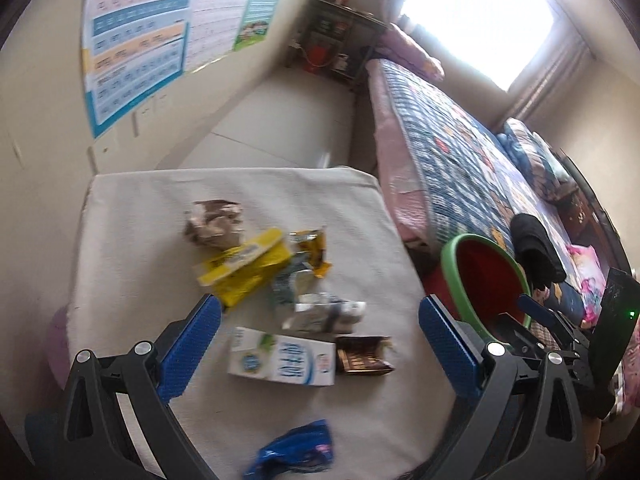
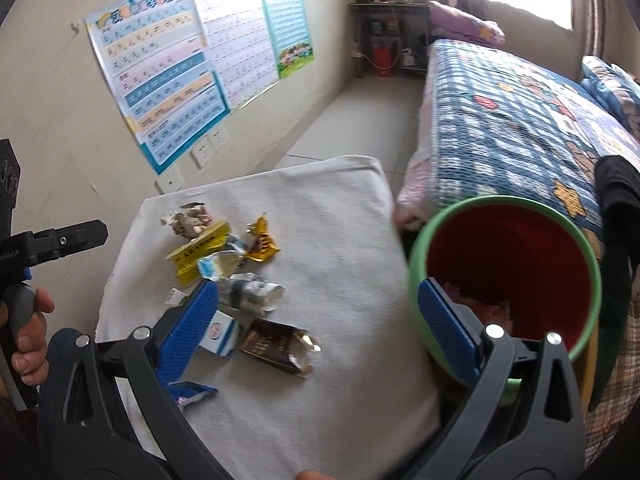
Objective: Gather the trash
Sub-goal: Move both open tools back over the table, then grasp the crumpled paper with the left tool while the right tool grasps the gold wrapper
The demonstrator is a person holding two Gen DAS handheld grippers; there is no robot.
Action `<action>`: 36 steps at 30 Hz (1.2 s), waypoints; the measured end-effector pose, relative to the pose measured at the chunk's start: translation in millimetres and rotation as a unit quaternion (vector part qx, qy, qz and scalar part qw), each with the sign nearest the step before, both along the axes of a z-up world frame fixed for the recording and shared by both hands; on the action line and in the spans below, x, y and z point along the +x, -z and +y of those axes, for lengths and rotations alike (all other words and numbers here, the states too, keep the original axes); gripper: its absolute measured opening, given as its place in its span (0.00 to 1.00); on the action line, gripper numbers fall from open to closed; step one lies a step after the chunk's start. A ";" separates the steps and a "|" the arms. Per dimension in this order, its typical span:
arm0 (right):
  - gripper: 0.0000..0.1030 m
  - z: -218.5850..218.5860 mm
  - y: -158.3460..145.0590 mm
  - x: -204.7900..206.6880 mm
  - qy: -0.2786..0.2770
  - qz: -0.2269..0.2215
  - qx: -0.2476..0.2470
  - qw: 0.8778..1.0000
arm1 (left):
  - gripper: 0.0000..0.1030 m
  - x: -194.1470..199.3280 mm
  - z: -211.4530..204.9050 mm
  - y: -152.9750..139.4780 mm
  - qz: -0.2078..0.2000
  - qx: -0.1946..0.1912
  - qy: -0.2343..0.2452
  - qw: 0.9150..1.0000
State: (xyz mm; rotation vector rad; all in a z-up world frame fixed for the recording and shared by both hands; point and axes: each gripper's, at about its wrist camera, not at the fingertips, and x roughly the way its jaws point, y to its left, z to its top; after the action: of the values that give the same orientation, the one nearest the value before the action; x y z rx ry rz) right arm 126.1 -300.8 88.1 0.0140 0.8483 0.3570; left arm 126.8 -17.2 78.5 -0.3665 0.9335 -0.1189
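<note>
Trash lies on a white-covered table (image 1: 132, 264): a white and blue milk carton (image 1: 282, 361), a brown foil wrapper (image 1: 362, 355), a yellow packet (image 1: 242, 266), a gold wrapper (image 1: 312, 250), a crumpled brown paper (image 1: 214, 222), a silvery wrapper (image 1: 324, 310) and a blue wrapper (image 1: 296, 454). A red bin with a green rim (image 2: 504, 272) stands right of the table. My left gripper (image 1: 320, 320) is open above the carton. My right gripper (image 2: 318, 308) is open and empty, between the table and the bin. The same trash shows in the right wrist view, with the carton (image 2: 220, 334) behind my finger.
A bed with a blue patterned quilt (image 2: 520, 120) runs along the right, with a black cloth (image 1: 536, 248) on it. Posters (image 2: 168, 64) hang on the left wall. A dark shelf (image 2: 392, 36) stands in the far corner. The left gripper's handle (image 2: 24, 280) shows at left.
</note>
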 end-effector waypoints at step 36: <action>0.75 112.2 88.2 109.8 -0.058 0.082 -0.023 0.995 | 0.78 97.6 65.1 95.9 0.079 0.010 -0.038 0.996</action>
State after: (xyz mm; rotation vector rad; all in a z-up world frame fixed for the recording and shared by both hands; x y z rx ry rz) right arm 235.9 -188.6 -0.1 -0.0492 1.0233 0.4493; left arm 224.3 47.9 -17.4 -0.3977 1.0752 -0.0105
